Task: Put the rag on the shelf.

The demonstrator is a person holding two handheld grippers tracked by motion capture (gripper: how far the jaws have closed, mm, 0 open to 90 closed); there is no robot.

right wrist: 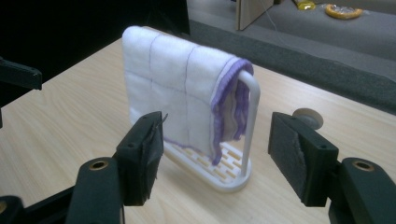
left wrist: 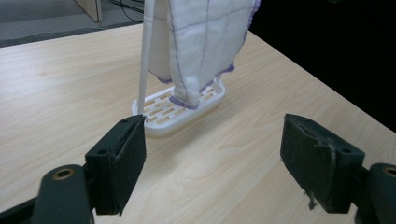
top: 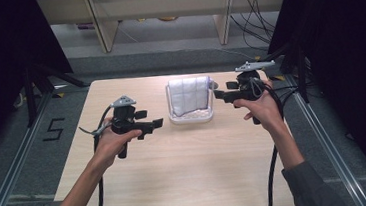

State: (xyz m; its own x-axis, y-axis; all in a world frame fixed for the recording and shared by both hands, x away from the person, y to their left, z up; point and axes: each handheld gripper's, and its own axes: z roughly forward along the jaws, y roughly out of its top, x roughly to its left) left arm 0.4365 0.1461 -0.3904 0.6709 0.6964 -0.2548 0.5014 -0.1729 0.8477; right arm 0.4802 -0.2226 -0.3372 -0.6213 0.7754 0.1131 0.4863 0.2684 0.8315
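On the far half of the wooden worktop (top: 177, 174), near its middle, a white quilted cloth (top: 189, 95) with purple stitching hangs folded over a thin white rack (top: 190, 116). That rack is a slim hoop rising from a small slotted base, and it stands upright. The cloth drapes down both sides, and its lower edge rests on the slotted base.

A person holds a gripper in each hand. Left of the rack, the left gripper (top: 156, 122) hovers above the worktop, near the rack but not touching it, pointing toward it. Its jaws stand wide apart with nothing between them, as the left gripper view shows. Right of the rack, the right gripper (top: 220, 90) hangs just beside the cloth, also aimed inward, its jaws likewise spread and empty.

Judging from this, both grippers look set to take the cloth from either side. The main risk seems to be the rack: it looks light and narrow-footed, so a sideways tug on the cloth could tip it or drag it across the worktop. A jaw might also close around the hoop together with the cloth and lift the whole rack. If only one layer is pinched, the cloth may slide off unevenly and bunch. A small round white object (right wrist: 307, 118) lies just beyond the rack's right end and could be knocked.
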